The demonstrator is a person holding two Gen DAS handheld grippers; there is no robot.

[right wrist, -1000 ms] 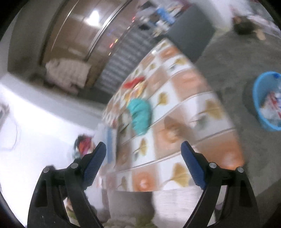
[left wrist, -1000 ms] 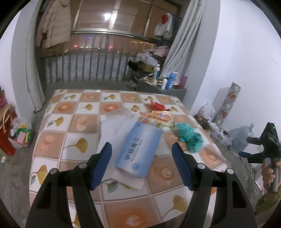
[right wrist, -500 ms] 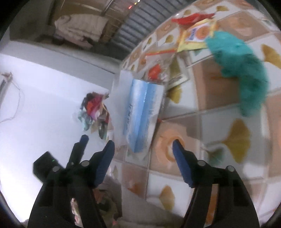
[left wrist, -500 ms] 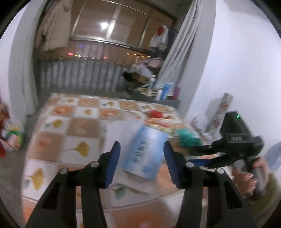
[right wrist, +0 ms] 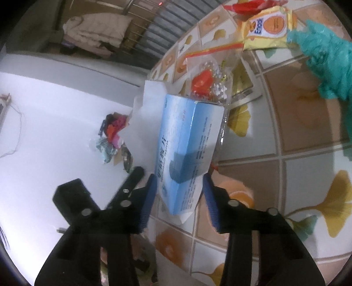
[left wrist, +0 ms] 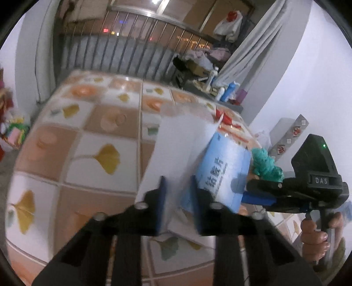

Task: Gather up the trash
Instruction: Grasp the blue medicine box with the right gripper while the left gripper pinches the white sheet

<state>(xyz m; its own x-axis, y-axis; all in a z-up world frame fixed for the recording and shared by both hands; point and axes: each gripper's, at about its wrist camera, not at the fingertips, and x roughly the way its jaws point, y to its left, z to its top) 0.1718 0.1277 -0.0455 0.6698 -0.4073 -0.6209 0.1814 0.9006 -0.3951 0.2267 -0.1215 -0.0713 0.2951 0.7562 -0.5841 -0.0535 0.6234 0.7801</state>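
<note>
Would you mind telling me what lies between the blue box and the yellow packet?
In the right wrist view, a clear bag lies between the blue box and the yellow packet.

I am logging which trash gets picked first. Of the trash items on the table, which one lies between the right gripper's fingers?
The blue box. The right gripper straddles its near end, while the yellow snack wrapper and teal cloth lie farther away.

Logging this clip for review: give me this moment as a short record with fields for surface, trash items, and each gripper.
surface: tiled table
trash: blue box, white sheet, yellow packet, teal wad, red wrapper
left gripper: jaws narrowed around the sheet's edge
right gripper: jaws straddling the box's near end, small gaps showing
</note>
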